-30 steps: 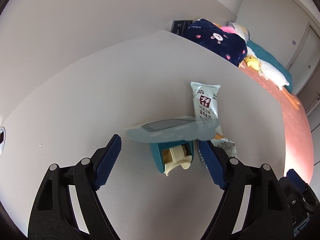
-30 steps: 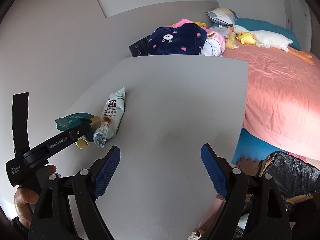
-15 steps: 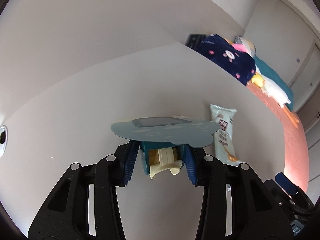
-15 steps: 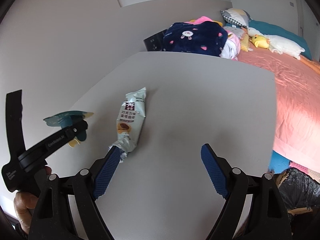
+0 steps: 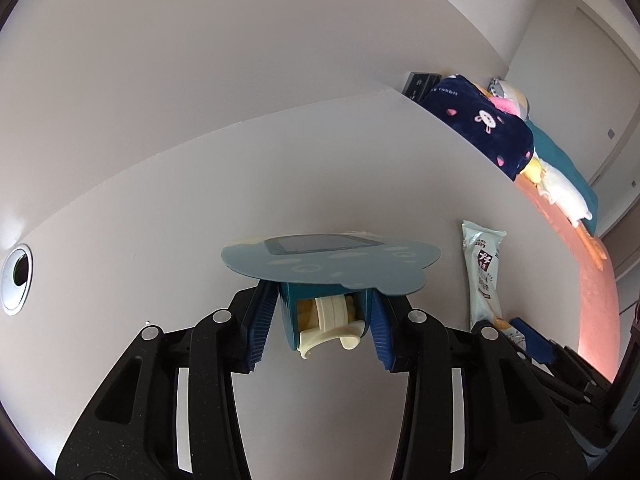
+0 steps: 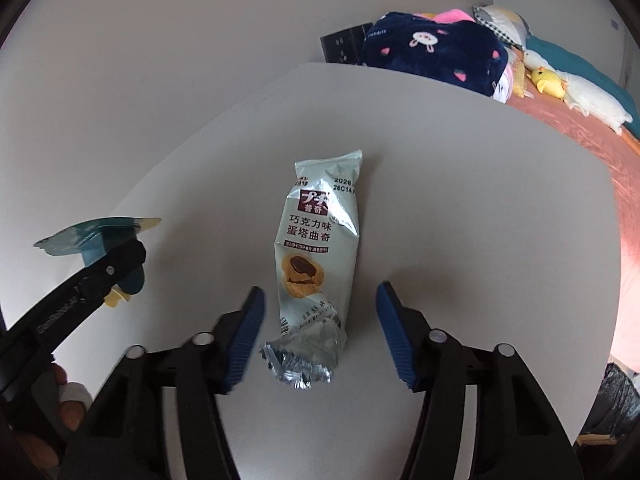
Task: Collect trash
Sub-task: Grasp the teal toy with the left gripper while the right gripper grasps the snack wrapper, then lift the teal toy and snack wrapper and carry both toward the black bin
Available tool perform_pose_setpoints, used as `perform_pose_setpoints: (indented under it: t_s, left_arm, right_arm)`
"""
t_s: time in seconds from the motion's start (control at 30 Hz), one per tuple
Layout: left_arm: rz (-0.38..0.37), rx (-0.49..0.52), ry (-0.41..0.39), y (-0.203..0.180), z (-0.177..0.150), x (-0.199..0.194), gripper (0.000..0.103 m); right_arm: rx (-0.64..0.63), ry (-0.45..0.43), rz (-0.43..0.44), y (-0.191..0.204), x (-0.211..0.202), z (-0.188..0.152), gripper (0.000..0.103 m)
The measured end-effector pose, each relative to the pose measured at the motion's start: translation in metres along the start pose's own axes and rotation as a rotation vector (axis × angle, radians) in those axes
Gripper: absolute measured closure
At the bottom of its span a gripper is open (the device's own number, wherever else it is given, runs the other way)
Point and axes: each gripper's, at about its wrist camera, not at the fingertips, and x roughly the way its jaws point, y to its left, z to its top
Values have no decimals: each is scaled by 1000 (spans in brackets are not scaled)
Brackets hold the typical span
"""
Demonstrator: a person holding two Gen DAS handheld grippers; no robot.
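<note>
1. Left gripper (image 5: 322,318) fingers pinch a blue package (image 5: 326,280), lifted above the table (image 5: 200,200).
2. Right gripper (image 6: 320,332) fingers are spread around a torn snack wrapper (image 6: 316,256) lying toward 12 o'clock.

The snack wrapper's (image 5: 483,276) lower end is hidden behind the right tongs (image 5: 536,350) in the left wrist view. Small print below the wrapper's (image 6: 316,256) cookie picture is illegible. The black bag (image 6: 614,404) is cut off.
</note>
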Motion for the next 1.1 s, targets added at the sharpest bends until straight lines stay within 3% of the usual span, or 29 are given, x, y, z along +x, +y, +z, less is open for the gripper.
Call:
perform_pose_setpoints:
  t_s: [0.13,0.47,1.1]
  left_arm:
    - [-8,3,6,-1,1,2,61]
    - [-37,29,16,-11,-4,0,61]
    - [-70,123,30,-43,-49,-43,61]
  right_arm:
    - [-5,0,17,-2,-4,-7,74]
    - [6,-12,45,-11,-25,-21,75]
    - [62,-42,88,-27,-81,-60,75]
